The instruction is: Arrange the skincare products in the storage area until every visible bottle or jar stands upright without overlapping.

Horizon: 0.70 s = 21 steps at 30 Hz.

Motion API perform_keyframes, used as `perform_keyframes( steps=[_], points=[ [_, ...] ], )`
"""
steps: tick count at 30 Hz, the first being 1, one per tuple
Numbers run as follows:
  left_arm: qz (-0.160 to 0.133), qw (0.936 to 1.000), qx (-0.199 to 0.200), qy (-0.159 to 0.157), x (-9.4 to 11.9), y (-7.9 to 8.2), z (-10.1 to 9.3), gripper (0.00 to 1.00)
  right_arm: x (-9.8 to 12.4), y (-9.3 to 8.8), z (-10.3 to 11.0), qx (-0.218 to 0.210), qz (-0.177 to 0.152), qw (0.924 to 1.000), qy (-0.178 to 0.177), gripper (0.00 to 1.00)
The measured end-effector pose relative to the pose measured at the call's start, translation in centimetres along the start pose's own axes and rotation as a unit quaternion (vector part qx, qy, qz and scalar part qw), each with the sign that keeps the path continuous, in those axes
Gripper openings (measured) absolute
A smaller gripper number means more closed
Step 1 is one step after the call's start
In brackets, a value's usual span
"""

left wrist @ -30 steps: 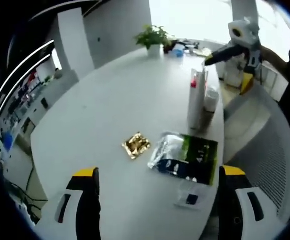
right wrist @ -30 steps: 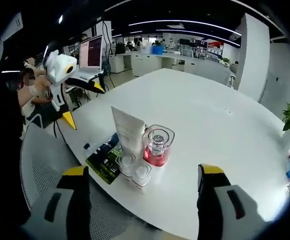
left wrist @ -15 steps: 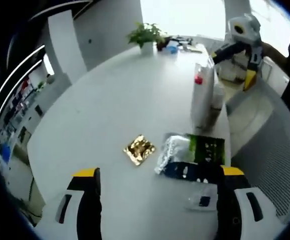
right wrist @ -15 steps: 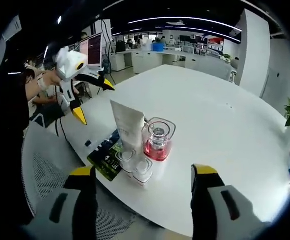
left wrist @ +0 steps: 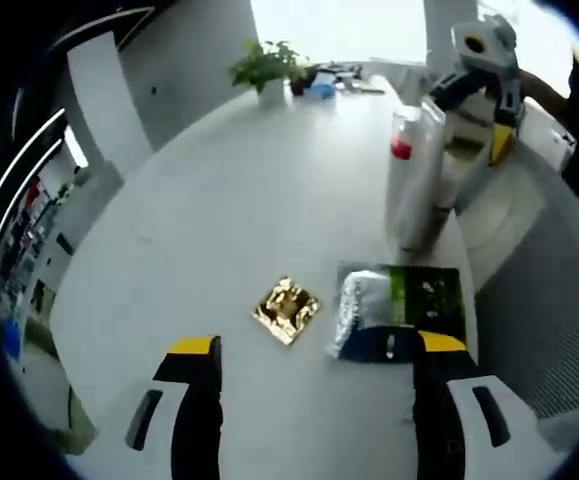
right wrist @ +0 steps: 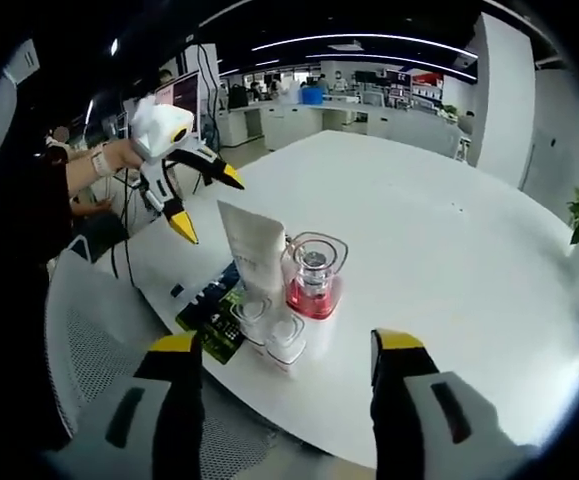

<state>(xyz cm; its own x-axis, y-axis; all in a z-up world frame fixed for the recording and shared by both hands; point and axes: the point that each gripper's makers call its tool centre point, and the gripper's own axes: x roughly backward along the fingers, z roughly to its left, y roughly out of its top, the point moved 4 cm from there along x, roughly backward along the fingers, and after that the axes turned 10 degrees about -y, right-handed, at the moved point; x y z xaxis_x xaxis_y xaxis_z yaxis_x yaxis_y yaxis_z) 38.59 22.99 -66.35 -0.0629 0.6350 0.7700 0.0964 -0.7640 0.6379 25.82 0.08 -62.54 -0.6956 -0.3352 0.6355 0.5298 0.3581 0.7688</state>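
Ahead of the right gripper (right wrist: 284, 355), whose fingers are spread and hold nothing, a white tube (right wrist: 254, 250), a pink bottle (right wrist: 313, 280) and 2 small jars (right wrist: 285, 338) stand upright together on the worktop (right wrist: 449, 250). The left gripper (left wrist: 314, 355) is spread too, just before a foil packet (left wrist: 399, 310).

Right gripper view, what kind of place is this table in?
Probably an open-plan office or lab: a big white table, rows of desks under strip ceiling lights, and a lit monitor.

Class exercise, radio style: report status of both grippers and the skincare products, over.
Left gripper open, empty. Right gripper open, empty. White tube, red square bottle, two small clear jars upright, clustered. Green-black sachet, gold foil packet lie flat.
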Motion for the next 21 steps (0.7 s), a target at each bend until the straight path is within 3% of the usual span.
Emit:
perform_keyframes(
  steps=[11,15,18,21],
  points=[
    [0.016,0.9988,-0.041,-0.022,-1.9,0.5,1.6,0.64,-0.2,-0.2,-0.2,-0.007,-0.002,1.0,-0.001,0.67],
    [0.02,0.9981,-0.051,-0.027,-2.7,0.7,2.3,0.65,-0.2,-0.3,-0.3,-0.007,0.001,1.0,0.0,0.66],
    [0.046,0.9958,-0.075,-0.027,-3.3,0.6,3.0,0.67,-0.2,-0.2,-0.4,-0.01,-0.001,0.9999,-0.001,0.65],
    [0.041,0.9958,-0.076,-0.032,-4.0,0.8,3.4,0.64,-0.3,-0.3,-0.3,-0.011,-0.001,0.9999,0.001,0.65]
  ],
)
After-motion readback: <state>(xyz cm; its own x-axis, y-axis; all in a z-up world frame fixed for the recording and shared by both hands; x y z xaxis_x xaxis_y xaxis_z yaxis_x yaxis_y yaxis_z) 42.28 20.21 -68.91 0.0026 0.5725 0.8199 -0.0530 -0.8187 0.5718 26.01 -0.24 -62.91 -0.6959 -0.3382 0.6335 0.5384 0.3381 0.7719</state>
